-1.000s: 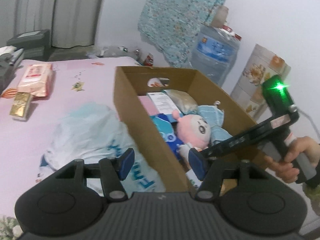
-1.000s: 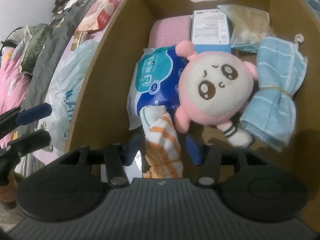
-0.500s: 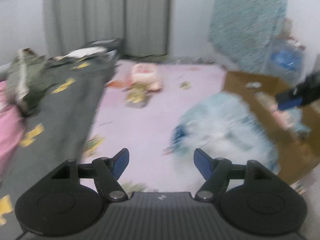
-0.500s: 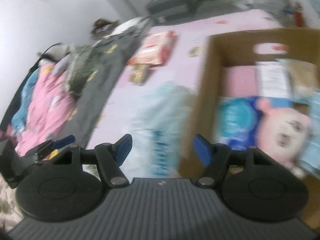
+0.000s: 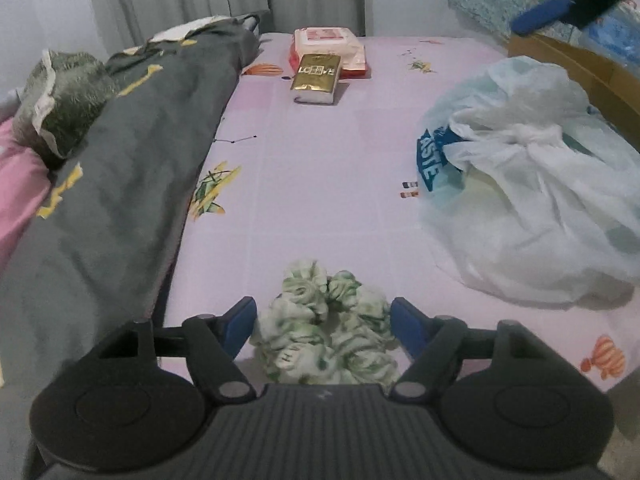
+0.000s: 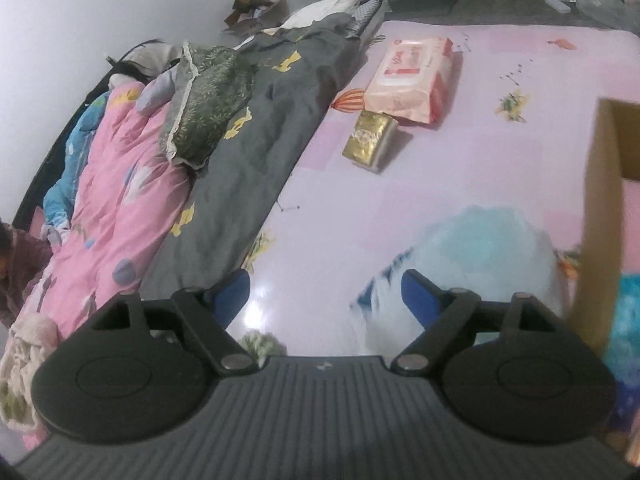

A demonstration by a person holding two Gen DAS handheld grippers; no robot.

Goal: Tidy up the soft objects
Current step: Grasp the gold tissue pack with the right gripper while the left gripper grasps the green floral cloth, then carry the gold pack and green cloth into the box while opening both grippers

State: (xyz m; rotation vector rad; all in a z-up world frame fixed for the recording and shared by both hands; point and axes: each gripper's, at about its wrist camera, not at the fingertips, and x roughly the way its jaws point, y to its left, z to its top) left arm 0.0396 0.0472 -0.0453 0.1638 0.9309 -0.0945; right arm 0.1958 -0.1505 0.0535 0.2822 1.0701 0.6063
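Note:
A crumpled green-and-white cloth (image 5: 326,332) lies on the pink bed sheet (image 5: 320,168). My left gripper (image 5: 323,322) is open, its blue fingertips on either side of the cloth, not closed on it. My right gripper (image 6: 325,294) is open and empty above the sheet, beside the cardboard box (image 6: 606,216). A tip of the right gripper shows in the left wrist view at top right (image 5: 540,16). A white plastic bag (image 5: 532,196) with blue print lies beside the box (image 5: 580,68); it also shows in the right wrist view (image 6: 480,264). The cloth peeks out in the right wrist view (image 6: 262,342).
A gold tissue pack (image 5: 318,78) and a pink wipes pack (image 5: 330,48) lie far up the sheet. A grey quilt (image 5: 120,184) and a pink blanket (image 6: 116,200) are heaped along the left. The box holds a blue packet (image 6: 628,328).
Both grippers swung left, away from the box. The right gripper left the orange-striped cloth and plush in the box. The left gripper came down around the green-and-white cloth.

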